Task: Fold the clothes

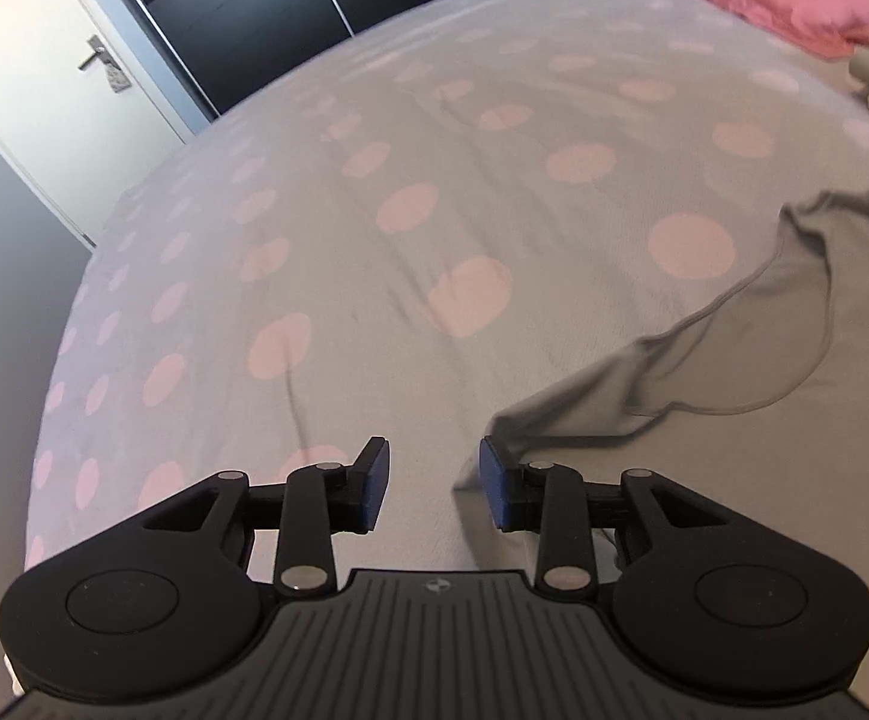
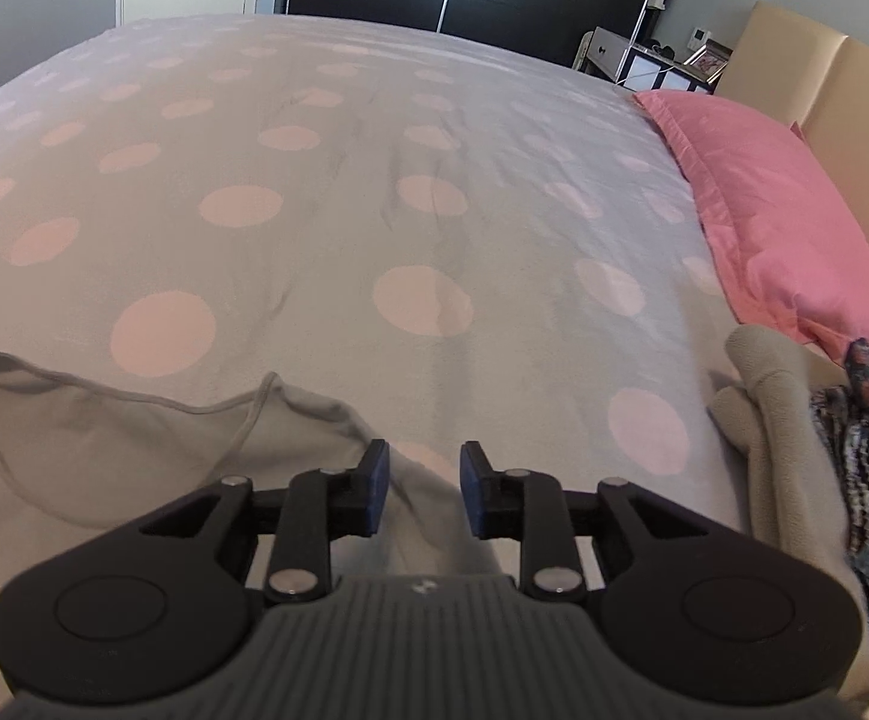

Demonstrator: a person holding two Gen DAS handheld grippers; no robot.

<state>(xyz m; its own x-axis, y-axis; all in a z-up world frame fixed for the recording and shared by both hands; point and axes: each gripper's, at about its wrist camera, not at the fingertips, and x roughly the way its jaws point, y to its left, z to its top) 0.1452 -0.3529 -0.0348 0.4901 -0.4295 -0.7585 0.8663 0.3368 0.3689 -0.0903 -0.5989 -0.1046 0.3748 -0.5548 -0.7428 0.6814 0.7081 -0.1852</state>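
Note:
A thin grey garment [image 1: 734, 360] lies spread on the bed, with a hemmed edge curving across it. In the left wrist view it reaches from the right down to my left gripper [image 1: 434, 483], whose right pad sits at the cloth's corner. The blue pads stand apart, mostly over bare bed cover, gripping nothing. In the right wrist view the same garment [image 2: 134, 450] covers the lower left. A fold of it runs under and between the parted pads of my right gripper [image 2: 425, 489], which do not press on it.
The bed cover [image 2: 314, 210] is grey with pink dots. A pink pillow [image 2: 782, 210] lies against the beige headboard [image 2: 842, 90]. A beige garment [image 2: 776, 408] and a dark patterned cloth [image 2: 866, 468] are piled at the right. A white door [image 1: 44, 60] and a black wardrobe [image 1: 242, 18] stand beyond the bed.

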